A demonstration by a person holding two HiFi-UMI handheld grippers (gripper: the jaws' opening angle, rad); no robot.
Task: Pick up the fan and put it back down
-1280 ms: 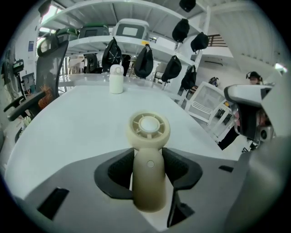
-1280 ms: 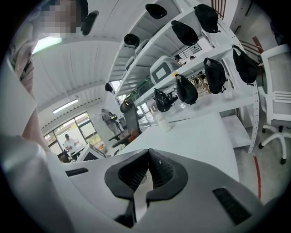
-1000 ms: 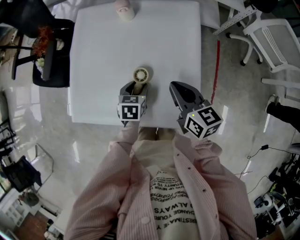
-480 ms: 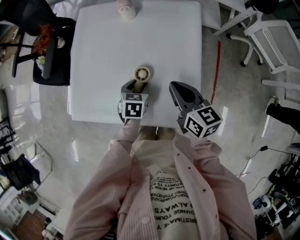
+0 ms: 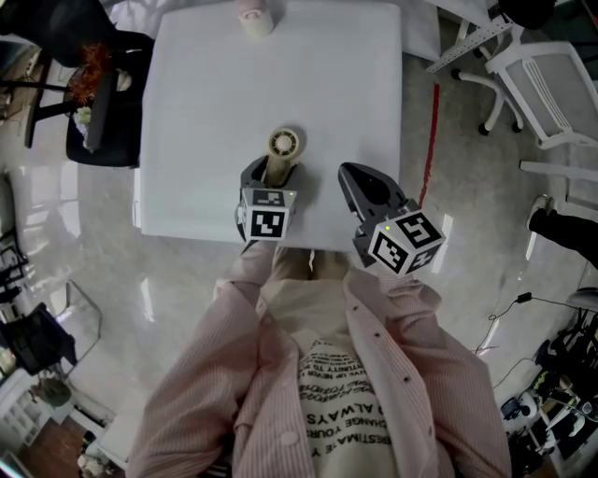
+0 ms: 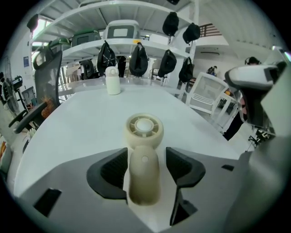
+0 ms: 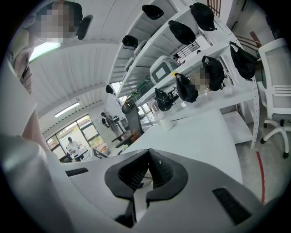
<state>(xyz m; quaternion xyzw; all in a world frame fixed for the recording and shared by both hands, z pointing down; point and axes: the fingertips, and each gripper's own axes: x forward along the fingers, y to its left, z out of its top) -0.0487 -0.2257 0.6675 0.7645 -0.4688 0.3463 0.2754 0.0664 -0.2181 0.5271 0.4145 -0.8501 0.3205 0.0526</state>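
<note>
Currently, locate the cream plastic handheld fan (image 5: pixel 281 149) flat on the white square table (image 5: pixel 206 84), near the edge closest to the person, with its round grille head away from the body and its handle toward the left gripper (image 5: pixel 272 170).

Refer to the left gripper view for jaw state. Black ribbed pads (image 6: pixel 111 170) set wide, having just opened further. Fan handle between them, with a clear gap at the right pad and the left pad just beside the handle. No clamping on the fan.

Use the head view only to confirm the handle inside the jaws; pad gaps not resolvable there.

Note the right gripper (image 5: pixel 350 175) over the table's near edge, to the right of the fan and apart from it.

Refer to the right gripper view for its jaws: closed tip to tip, nothing between. Fan not visible in that view.

Note the small white lidded bottle (image 5: pixel 250 14) at the table's far edge, seen in all three views. Shelving with hanging black bags (image 6: pixel 137 61) visible in the gripper views only.
</note>
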